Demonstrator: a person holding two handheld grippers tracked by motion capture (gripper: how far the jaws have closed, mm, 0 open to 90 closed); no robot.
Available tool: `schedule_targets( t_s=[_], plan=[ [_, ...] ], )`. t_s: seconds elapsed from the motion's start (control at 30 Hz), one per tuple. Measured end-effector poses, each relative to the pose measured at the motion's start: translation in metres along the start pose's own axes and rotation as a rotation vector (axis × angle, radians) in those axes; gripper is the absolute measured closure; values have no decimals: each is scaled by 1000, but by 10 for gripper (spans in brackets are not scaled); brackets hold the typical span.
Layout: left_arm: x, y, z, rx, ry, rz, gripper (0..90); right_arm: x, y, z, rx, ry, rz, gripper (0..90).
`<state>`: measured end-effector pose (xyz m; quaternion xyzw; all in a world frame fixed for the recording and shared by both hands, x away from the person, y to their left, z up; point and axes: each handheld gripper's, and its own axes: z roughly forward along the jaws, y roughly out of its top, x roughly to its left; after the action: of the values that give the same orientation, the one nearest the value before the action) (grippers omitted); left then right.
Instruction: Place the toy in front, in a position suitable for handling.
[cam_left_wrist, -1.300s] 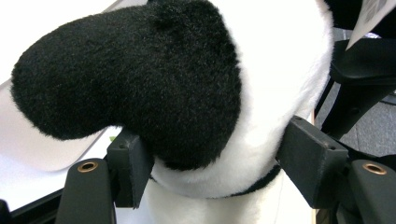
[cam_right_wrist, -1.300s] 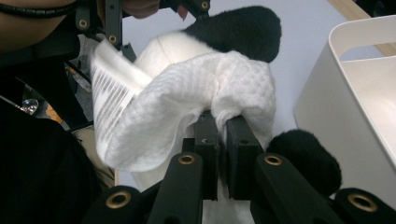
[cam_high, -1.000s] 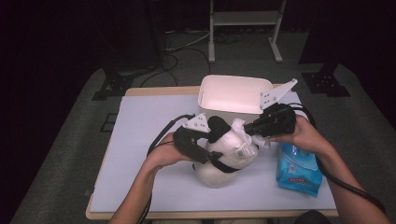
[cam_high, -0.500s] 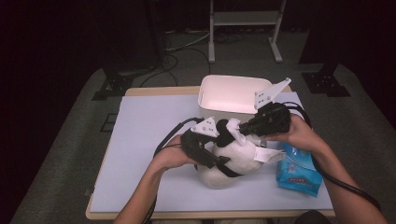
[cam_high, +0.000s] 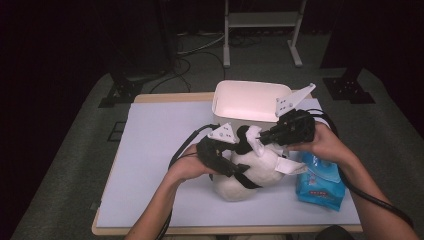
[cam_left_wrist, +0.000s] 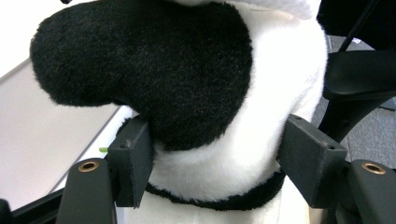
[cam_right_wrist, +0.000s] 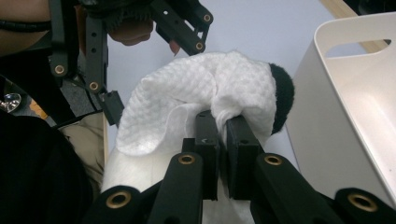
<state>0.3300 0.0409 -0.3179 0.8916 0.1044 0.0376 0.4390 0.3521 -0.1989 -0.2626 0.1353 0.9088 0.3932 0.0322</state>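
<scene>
Since earlier frame our right gripper (cam_right_wrist: 222, 122) shifts wipe (cam_right_wrist: 196, 88) across plush panda (cam_high: 250, 167); it pinches wipe, left gripper (cam_left_wrist: 219, 163) clamps panda. Risk: wipe slipping from pads if dragged.

Grey carpet floor (cam_high: 75, 165) surrounds the surface (cam_high: 160, 130); behind it, a white metal stand (cam_high: 260, 20), cables (cam_high: 195, 47), dark surroundings.

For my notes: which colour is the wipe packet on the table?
Blue wipe packet, clearest in high view.
</scene>
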Motion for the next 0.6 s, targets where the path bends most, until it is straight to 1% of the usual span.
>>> schedule_targets(
  t_s=[0.17, 0.3, 0.4, 0.43, 0.47, 0.53, 0.57, 0.6],
  plan=[
    [3, 2, 2, 3, 3, -8, 314, 0, -8, -5, 7, -7, 4, 843],
    [4, 3, 4, 4, 1, -16, 317, 0, -14, -10, 12, -4, 17, 843],
    [4, 6, 7, 15, 3, -7, 315, 0, -16, -11, 19, -11, 19, 843],
    [4, 7, 9, 20, 2, -6, 305, -1, -17, -9, 32, -21, 21, 843],
    [4, 7, 10, 26, 2, -5, 305, -1, -17, -9, 32, -21, 21, 843],
    [4, 7, 11, 23, -3, -6, 282, -2, -19, -6, 44, -20, 28, 843],
    [4, 6, 11, 17, -6, -13, 259, -3, -19, -6, 43, -20, 26, 841],
    [5, 6, 11, 17, -6, -14, 259, -4, -20, -7, 41, -19, 30, 841]
  ],
)
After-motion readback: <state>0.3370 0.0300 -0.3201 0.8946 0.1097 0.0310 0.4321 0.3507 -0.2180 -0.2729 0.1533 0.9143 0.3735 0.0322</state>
